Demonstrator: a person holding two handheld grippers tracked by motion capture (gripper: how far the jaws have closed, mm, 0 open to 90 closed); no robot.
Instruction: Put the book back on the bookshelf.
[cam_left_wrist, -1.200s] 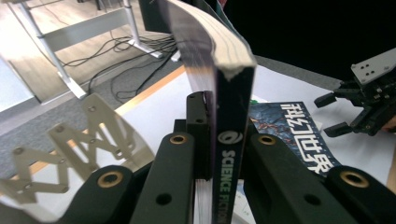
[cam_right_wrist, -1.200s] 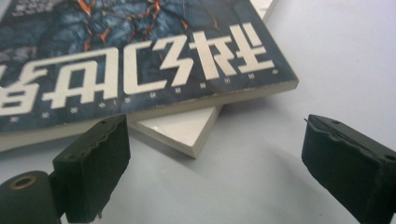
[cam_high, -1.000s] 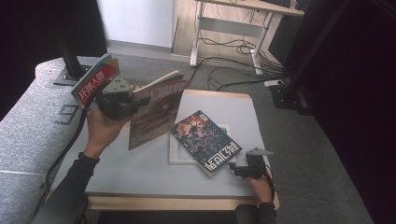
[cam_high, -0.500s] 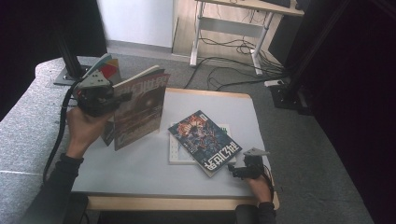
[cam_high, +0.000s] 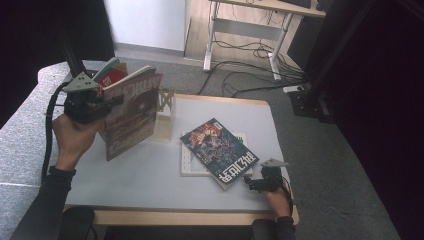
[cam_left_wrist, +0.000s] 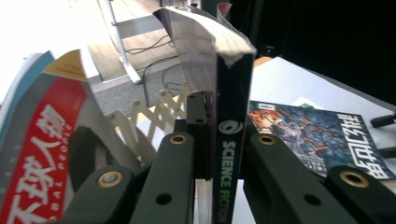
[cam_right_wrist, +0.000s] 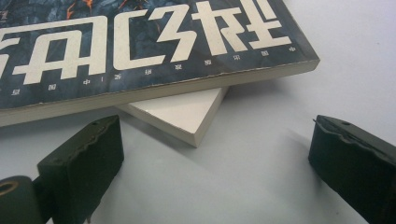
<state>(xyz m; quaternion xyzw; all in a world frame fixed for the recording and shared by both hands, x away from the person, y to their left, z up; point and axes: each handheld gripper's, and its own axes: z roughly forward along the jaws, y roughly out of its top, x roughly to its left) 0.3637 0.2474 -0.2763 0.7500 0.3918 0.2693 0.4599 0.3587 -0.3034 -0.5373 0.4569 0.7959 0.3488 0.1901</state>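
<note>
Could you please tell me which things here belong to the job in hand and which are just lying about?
In the job:
- left gripper, shut on the Science Fiction magazine
- wooden rack
- dark-covered magazine
- white book under it
- right gripper, open beside it

Lying about:
- floor cables
- desk frame

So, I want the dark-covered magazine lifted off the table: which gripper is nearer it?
Right. The right gripper sits open just off the magazine, by its near corner; the left gripper is across the table.
</note>
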